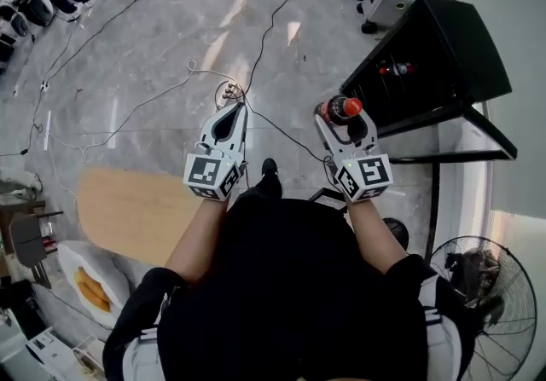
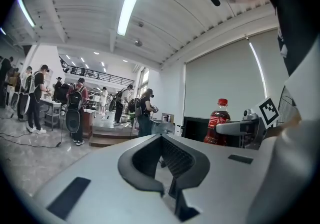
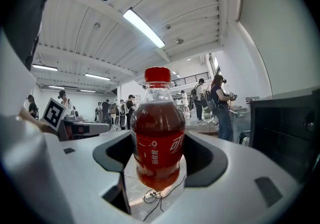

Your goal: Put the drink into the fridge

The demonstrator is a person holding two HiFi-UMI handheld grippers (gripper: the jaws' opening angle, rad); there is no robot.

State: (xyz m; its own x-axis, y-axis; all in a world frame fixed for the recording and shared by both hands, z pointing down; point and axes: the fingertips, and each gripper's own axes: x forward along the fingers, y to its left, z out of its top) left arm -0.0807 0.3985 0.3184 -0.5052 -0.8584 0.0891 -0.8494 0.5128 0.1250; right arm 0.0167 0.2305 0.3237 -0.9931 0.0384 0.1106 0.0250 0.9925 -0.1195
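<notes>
Pale stone floor (image 1: 153,55) runs out from the black fridge (image 1: 444,47), with thin cables (image 1: 171,89) trailing across it on the side away from the fridge. A pale wooden bench (image 1: 136,213) stands well apart from the fridge, past the person's left arm, and a standing fan (image 1: 486,303) sits back from the fridge's near corner. The person faces the fridge at an angle with both arms out. The right tongs (image 1: 345,119) are clamped round a red drink bottle (image 1: 348,106) with a red cap, held upright near the fridge's front corner and outside it. From overhead, red things (image 1: 397,68) show inside the fridge. The right gripper view gives only the fridge's dark front (image 3: 287,128), but it shows the bottle (image 3: 157,128) filling the right tongs (image 3: 157,143), with floor and cable visible below it. The left tongs (image 1: 239,108) hang on the far side of the bottle from the fridge. In their own view the left tongs (image 2: 161,140) are drawn together on nothing, and the bottle (image 2: 218,123) shows against the fridge (image 2: 195,128). People stand far back in the hall.
</notes>
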